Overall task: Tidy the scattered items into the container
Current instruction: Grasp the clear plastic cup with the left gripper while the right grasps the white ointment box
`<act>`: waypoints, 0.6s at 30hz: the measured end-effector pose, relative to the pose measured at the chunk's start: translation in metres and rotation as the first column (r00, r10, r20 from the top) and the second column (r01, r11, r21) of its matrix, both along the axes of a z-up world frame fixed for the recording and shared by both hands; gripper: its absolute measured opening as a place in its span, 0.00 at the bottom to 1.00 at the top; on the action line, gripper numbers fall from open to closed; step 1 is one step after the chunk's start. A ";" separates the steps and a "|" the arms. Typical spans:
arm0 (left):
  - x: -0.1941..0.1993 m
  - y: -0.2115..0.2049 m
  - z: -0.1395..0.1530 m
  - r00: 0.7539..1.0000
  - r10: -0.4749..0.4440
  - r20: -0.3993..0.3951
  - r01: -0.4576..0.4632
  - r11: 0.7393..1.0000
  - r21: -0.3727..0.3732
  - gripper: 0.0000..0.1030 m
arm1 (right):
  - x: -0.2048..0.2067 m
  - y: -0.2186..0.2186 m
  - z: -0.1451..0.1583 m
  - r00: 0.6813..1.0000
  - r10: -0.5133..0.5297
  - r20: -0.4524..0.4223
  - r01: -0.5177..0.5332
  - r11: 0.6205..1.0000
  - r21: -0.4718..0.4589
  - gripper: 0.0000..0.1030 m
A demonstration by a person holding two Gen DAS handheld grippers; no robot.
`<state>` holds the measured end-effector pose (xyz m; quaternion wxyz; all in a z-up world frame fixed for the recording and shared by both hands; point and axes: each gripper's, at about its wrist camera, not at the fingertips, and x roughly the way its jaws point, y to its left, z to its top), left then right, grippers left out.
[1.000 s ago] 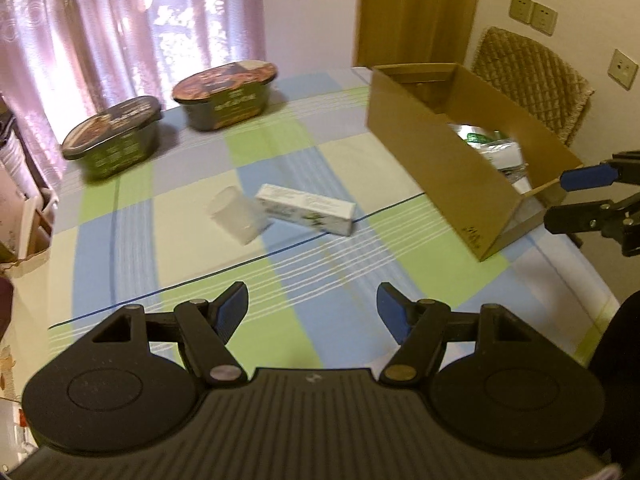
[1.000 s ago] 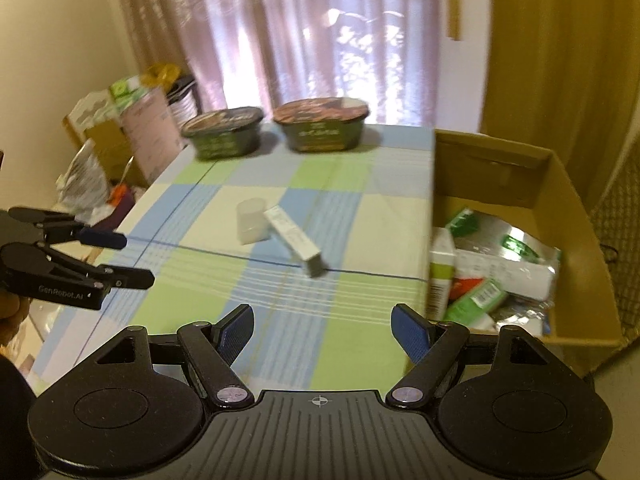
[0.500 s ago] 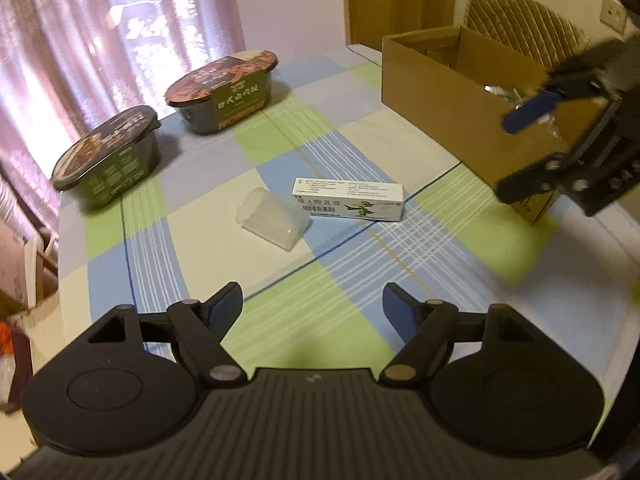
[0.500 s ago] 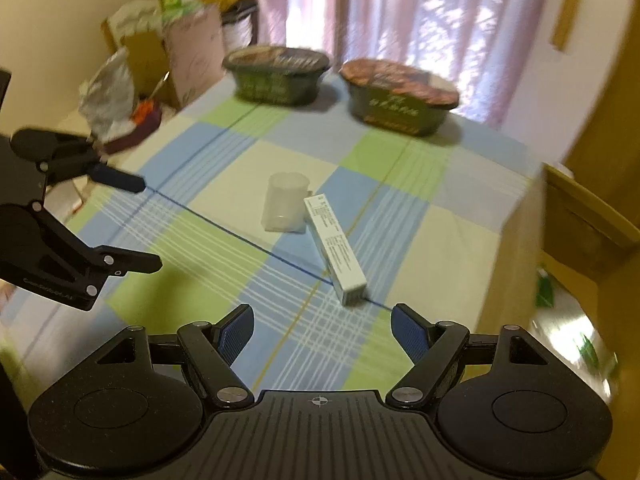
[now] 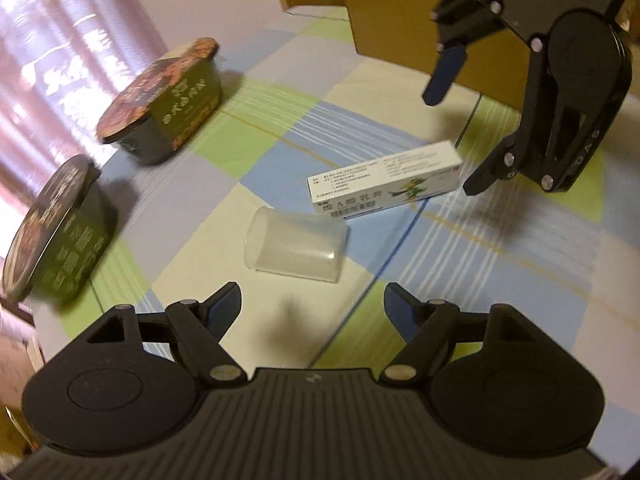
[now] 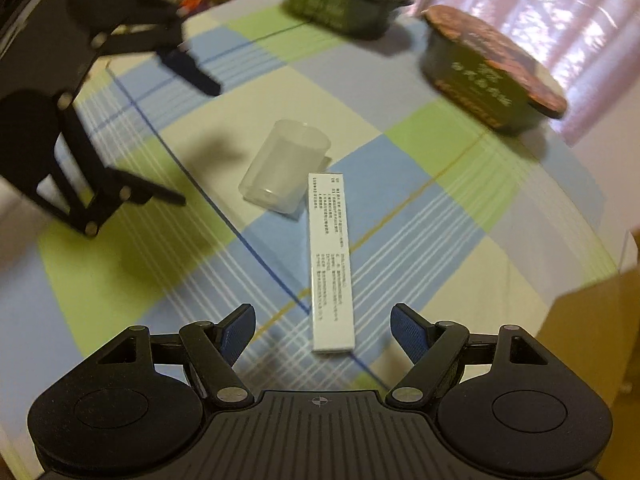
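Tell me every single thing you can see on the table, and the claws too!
Clear plastic cup: one, see-through, lying on its side mid-table, right beside the white box.
White box: one, long, white with small print, lying flat in front of the right claw.
Noodle bowls: two, dark green with brown lids, at the far side by the curtain.
Cardboard box: one, brown, at the table's edge.
Tablecloth: one, blue, green and cream checks.
Curtain: pink, behind the bowls.
Left claw: black with blue pads, open, empty, near the cup.
Right claw: black with blue pads, open, empty, over the white box's end.
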<state>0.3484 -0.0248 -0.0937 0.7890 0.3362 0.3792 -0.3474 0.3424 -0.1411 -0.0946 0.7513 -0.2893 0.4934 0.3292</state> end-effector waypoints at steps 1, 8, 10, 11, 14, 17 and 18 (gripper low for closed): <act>0.004 -0.001 -0.003 1.000 -0.021 -0.001 0.021 1.000 0.011 0.73 | 0.003 0.002 -0.004 1.000 0.020 0.000 -0.020 1.000 -0.014 0.79; 0.030 -0.006 -0.020 0.992 -0.124 -0.006 0.124 0.991 0.056 0.83 | 0.016 0.018 -0.024 0.988 0.152 -0.013 -0.153 0.985 -0.082 0.79; 0.038 -0.007 -0.023 0.990 -0.143 -0.021 0.144 0.988 0.052 0.85 | 0.017 0.020 -0.030 0.984 0.179 -0.021 -0.180 0.979 -0.095 0.79; 0.041 -0.007 -0.024 0.988 -0.153 -0.026 0.155 0.987 0.052 0.85 | 0.017 0.022 -0.033 0.981 0.190 -0.024 -0.192 0.976 -0.100 0.79; 0.051 -0.009 -0.029 0.983 -0.179 -0.041 0.181 0.982 0.054 0.85 | 0.022 0.024 -0.039 0.978 0.206 -0.032 -0.209 0.972 -0.107 0.79; 0.063 -0.012 -0.032 0.984 -0.167 -0.059 0.170 0.985 0.043 0.85 | 0.027 0.027 -0.043 0.978 0.208 -0.032 -0.210 0.972 -0.103 0.79; 0.066 -0.012 -0.033 0.985 -0.160 -0.067 0.163 0.986 0.033 0.85 | 0.028 0.028 -0.044 0.977 0.209 -0.034 -0.211 0.972 -0.101 0.79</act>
